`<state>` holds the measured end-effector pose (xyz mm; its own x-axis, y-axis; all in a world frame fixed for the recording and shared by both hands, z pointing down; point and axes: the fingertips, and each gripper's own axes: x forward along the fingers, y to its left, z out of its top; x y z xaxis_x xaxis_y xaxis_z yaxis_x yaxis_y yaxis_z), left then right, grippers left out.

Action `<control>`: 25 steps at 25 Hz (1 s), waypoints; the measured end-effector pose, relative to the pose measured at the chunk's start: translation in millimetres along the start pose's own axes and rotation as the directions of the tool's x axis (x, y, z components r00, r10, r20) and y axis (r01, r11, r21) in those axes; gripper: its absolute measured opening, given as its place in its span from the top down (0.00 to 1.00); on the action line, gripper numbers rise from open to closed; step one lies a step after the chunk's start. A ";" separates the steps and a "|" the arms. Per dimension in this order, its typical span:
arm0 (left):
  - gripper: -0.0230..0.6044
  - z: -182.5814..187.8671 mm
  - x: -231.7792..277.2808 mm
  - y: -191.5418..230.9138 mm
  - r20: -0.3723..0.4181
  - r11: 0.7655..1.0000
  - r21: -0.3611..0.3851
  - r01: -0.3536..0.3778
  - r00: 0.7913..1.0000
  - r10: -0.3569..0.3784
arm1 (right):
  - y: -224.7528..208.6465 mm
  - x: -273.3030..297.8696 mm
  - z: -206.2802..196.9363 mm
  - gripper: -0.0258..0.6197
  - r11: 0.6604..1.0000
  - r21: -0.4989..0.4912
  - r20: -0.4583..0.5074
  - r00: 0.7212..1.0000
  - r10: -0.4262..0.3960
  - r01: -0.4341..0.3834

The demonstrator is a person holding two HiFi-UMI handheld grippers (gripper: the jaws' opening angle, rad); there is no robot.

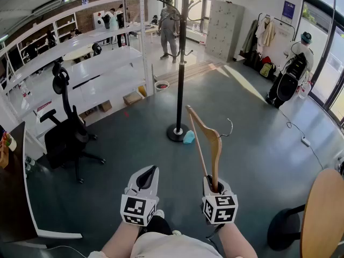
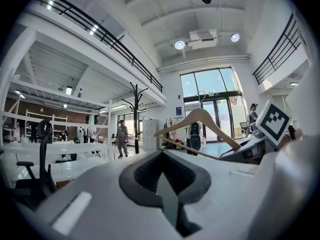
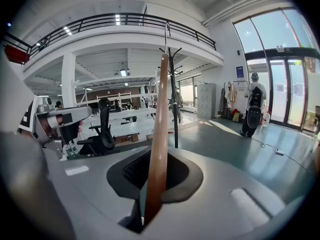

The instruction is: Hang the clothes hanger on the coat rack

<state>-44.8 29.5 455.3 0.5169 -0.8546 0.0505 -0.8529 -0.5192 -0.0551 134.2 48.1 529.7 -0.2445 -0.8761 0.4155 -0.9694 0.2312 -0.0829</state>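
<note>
My right gripper (image 1: 215, 185) is shut on one end of a wooden clothes hanger (image 1: 209, 140), which stands up and away from it; its metal hook (image 1: 229, 128) points right. In the right gripper view the hanger (image 3: 159, 134) rises between the jaws. The black coat rack (image 1: 180, 63) stands on its round base on the floor ahead, a good distance beyond the hanger. My left gripper (image 1: 147, 178) is shut and holds nothing, level with the right one. In the left gripper view the hanger (image 2: 200, 126) shows to the right and the coat rack (image 2: 136, 116) is far off.
A black office chair (image 1: 67, 133) stands at left beside white shelving (image 1: 80, 74). A small teal thing (image 1: 188, 137) lies by the rack's base. A round wooden table (image 1: 323, 214) is at the right edge. A person (image 1: 168, 31) stands far behind the rack; another person (image 1: 293, 71) at right.
</note>
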 end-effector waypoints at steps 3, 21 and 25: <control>0.96 -1.3 5.2 0.2 -0.003 1.000 -0.007 0.005 1.000 -0.005 | -2.3 3.3 1.3 0.86 1.000 0.001 -0.001 1.000 -0.001 0.001; 0.96 -6.4 45.9 44.8 -0.015 1.000 -0.020 0.024 1.000 -0.024 | -5.1 50.5 24.5 0.86 0.999 0.047 -0.002 1.000 -0.027 0.027; 0.96 -5.9 67.1 76.4 -0.009 0.999 -0.025 0.034 0.999 -0.034 | -5.5 78.1 38.6 0.86 0.997 0.046 -0.001 0.998 -0.066 0.066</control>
<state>-75.7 -67.4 460.4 0.5452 -0.8361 0.0610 -0.8364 -0.5474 -0.0280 119.6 -38.0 527.6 -0.1796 -0.8889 0.4213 -0.9835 0.1527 -0.0971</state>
